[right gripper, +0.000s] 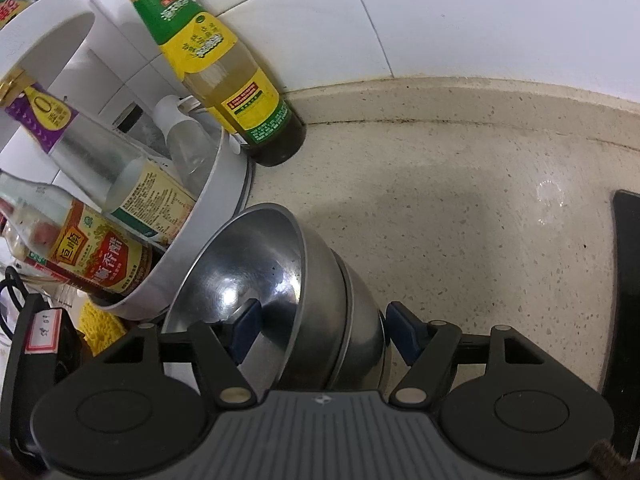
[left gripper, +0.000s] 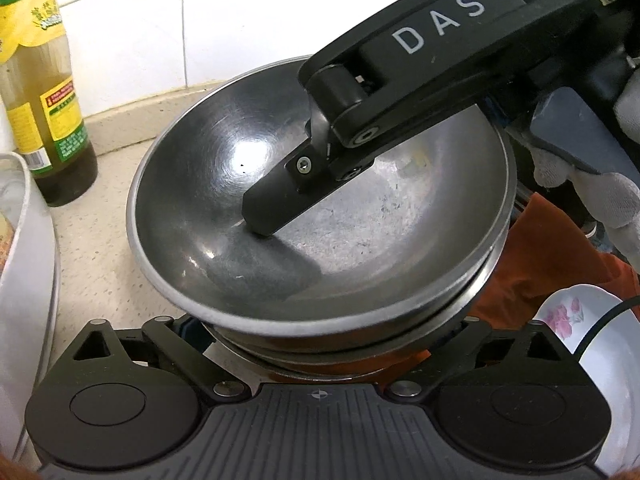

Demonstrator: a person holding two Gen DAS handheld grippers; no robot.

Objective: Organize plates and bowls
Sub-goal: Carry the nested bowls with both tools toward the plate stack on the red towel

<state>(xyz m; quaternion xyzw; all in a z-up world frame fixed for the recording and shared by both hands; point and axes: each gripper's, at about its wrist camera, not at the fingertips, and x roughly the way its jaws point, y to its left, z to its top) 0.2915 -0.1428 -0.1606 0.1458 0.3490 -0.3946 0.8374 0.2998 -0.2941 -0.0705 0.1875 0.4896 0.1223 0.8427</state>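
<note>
A stack of steel bowls (right gripper: 320, 320) sits over the speckled counter (right gripper: 460, 220), just beside a white rack (right gripper: 216, 208) of bottles. The right gripper (right gripper: 320, 330) straddles the stack's near wall: one blue pad (right gripper: 246, 330) lies inside the top bowl (left gripper: 320, 200), the other (right gripper: 402, 334) outside, seemingly a little off the metal, so the fingers are spread around the wall rather than pinching it. The left gripper (left gripper: 320, 340) reaches under the stack; its fingertips are hidden, so I cannot tell their state. A gloved hand (left gripper: 592, 188) holds the right tool. A green-labelled bottle (right gripper: 224, 64) stands by the tiled wall (right gripper: 440, 12), and a flowered dish (left gripper: 580, 320) lies near.
</note>
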